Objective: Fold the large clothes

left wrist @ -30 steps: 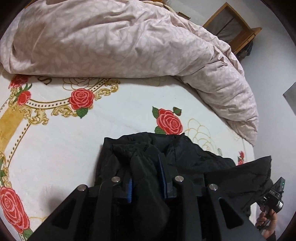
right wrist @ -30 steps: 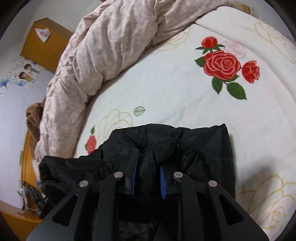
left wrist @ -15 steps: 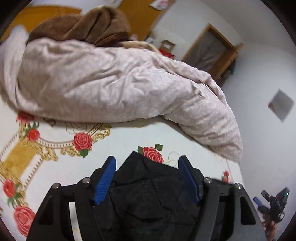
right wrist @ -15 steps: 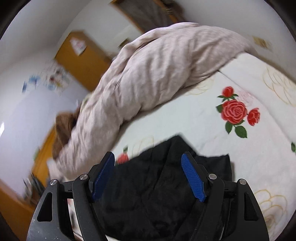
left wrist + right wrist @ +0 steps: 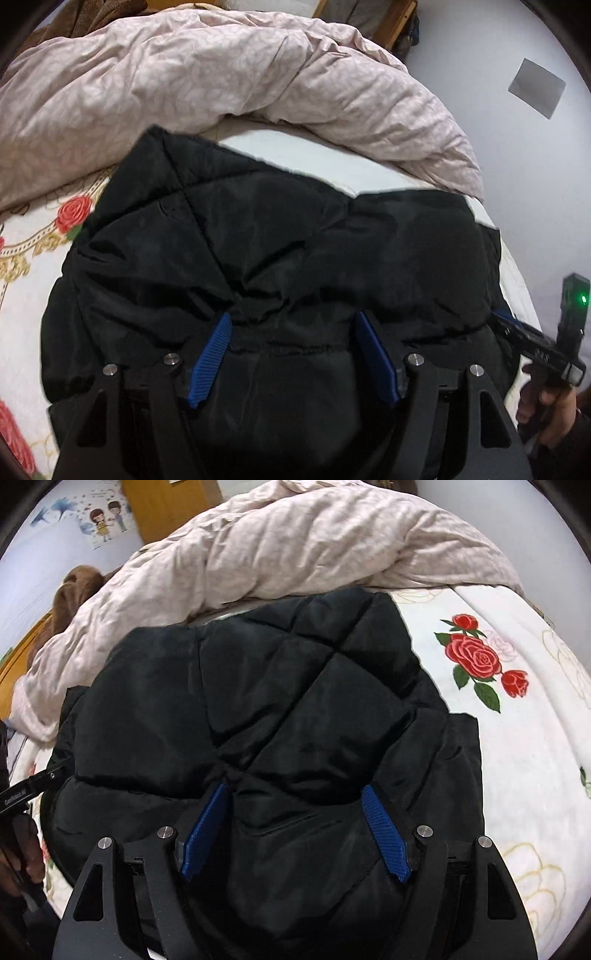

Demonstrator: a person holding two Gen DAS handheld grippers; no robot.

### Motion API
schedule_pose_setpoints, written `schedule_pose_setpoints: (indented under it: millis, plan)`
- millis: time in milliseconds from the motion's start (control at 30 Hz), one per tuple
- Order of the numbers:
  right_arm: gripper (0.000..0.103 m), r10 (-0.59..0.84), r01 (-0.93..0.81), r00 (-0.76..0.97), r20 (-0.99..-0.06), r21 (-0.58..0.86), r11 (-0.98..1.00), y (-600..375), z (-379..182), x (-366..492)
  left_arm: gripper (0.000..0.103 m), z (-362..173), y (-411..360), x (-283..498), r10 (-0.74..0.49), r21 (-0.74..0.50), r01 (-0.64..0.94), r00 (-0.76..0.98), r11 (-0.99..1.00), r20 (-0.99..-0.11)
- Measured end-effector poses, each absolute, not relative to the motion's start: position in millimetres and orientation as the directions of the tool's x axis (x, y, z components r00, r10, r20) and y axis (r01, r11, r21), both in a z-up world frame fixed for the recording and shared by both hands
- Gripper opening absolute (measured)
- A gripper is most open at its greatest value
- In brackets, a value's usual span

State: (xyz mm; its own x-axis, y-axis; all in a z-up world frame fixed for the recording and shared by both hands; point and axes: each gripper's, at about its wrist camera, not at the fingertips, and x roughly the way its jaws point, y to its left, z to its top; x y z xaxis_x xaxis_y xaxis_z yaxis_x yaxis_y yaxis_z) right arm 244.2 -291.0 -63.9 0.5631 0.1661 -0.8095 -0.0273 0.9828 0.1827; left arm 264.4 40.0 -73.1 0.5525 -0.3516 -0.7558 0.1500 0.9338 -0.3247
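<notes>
A black quilted jacket (image 5: 277,236) lies folded in a broad bundle on the rose-printed bedsheet (image 5: 33,258). My left gripper (image 5: 292,316) hovers over its near edge, open, with the blue pads wide apart and not pressing the fabric. In the right wrist view the same jacket (image 5: 295,686) fills the middle. My right gripper (image 5: 295,787) stands open above it in the same way, and jacket cloth shows between the pads but is not pinched. A person's hand (image 5: 554,417) holds the other tool at the right edge.
A rumpled pale pink duvet (image 5: 221,81) is heaped along the far side, touching the jacket's far edge. Bare sheet with red roses (image 5: 517,738) lies to the right. A brown blanket (image 5: 70,590) and a wooden cabinet (image 5: 166,506) sit beyond the bed.
A second ago both grippers were shut on bunched folds of the jacket. Both have since opened and let go. The jacket now lies spread out flatter beneath them.
</notes>
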Motion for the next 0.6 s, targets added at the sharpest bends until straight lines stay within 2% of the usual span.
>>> schedule_pose_setpoints:
  millis: [167,267,367,467,600]
  plan:
    - [0.075,0.116,-0.004,0.551,-0.826,0.137,0.991,-288.4,-55.9,245.2,0.073,-69.5,25.9,277.5,-0.307,-0.267,0.153,0.545,0.951,-0.781]
    - [0.075,0.145,-0.011,0.594,-0.792,0.172,0.985,-284.7,-30.5,241.4,0.073,-54.5,30.8,276.5,-0.333,-0.285,0.175,0.57,0.942,-0.751]
    - [0.075,0.143,-0.038,0.627,-0.766,0.154,0.987,-279.5,-15.0,259.9,0.073,-45.5,39.8,292.4,-0.282,-0.233,0.16,0.608,0.959,-0.742]
    - [0.075,0.124,-0.013,0.608,-0.784,0.146,0.989,-281.3,-25.6,291.1,0.073,-51.6,46.2,318.3,-0.211,-0.174,0.12,0.618,0.977,-0.758]
    - [0.075,0.037,0.055,0.511,-0.859,0.076,0.996,-292.9,-72.7,323.0,0.073,-77.2,53.3,343.6,-0.149,-0.131,0.075,0.6,0.989,-0.786]
